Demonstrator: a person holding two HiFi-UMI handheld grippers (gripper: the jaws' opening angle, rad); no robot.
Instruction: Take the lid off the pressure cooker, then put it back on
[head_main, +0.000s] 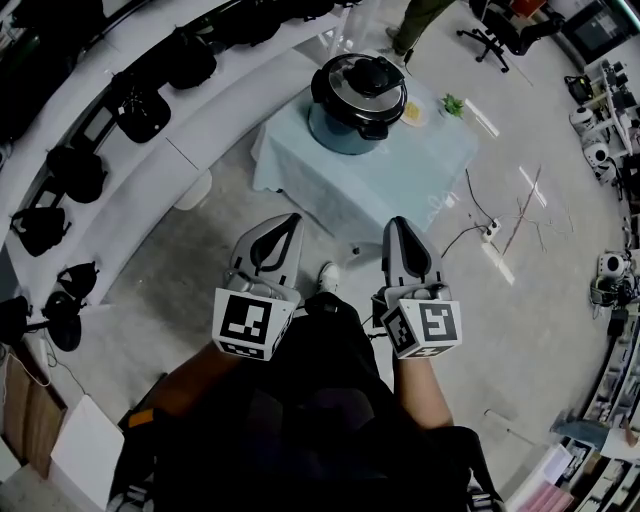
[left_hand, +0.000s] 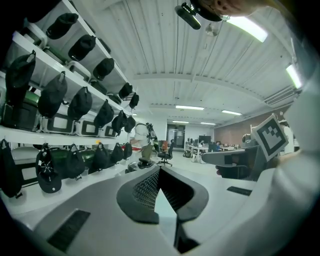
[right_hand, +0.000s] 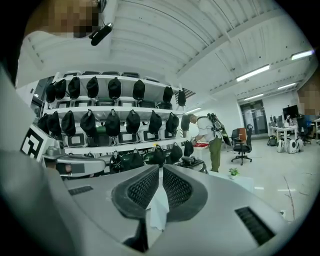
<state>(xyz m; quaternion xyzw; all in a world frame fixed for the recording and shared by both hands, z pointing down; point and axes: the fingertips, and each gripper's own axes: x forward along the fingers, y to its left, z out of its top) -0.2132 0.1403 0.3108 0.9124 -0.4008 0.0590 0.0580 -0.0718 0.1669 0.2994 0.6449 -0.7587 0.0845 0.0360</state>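
Nearest in the head view, the left gripper (head_main: 288, 220) and right gripper (head_main: 400, 224) are held side by side, both pointing toward 12 o'clock, with a white shoe (head_main: 327, 277) on the floor between them. Each gripper's own view shows its jaws pressed together at the tips with nothing between them (only a thin wedge of gap lower down). Well apart from both, at 12 o'clock, stands a table (head_main: 400, 180) draped in pale blue cloth. The cooker (head_main: 356, 105) sits on the table's far left part, its black and silver lid (head_main: 360, 82) in place on top. A small plant (head_main: 453, 104) stands at 3 o'clock from the cooker, near the table's edge. Curving white shelves (head_main: 150, 170) run from 8 to 11 o'clock, hung with black bags (head_main: 140, 112). Beyond the table, at 12 o'clock, a person (head_main: 415, 25) stands on the floor, with an office chair (head_main: 495, 35) at 1 o'clock.
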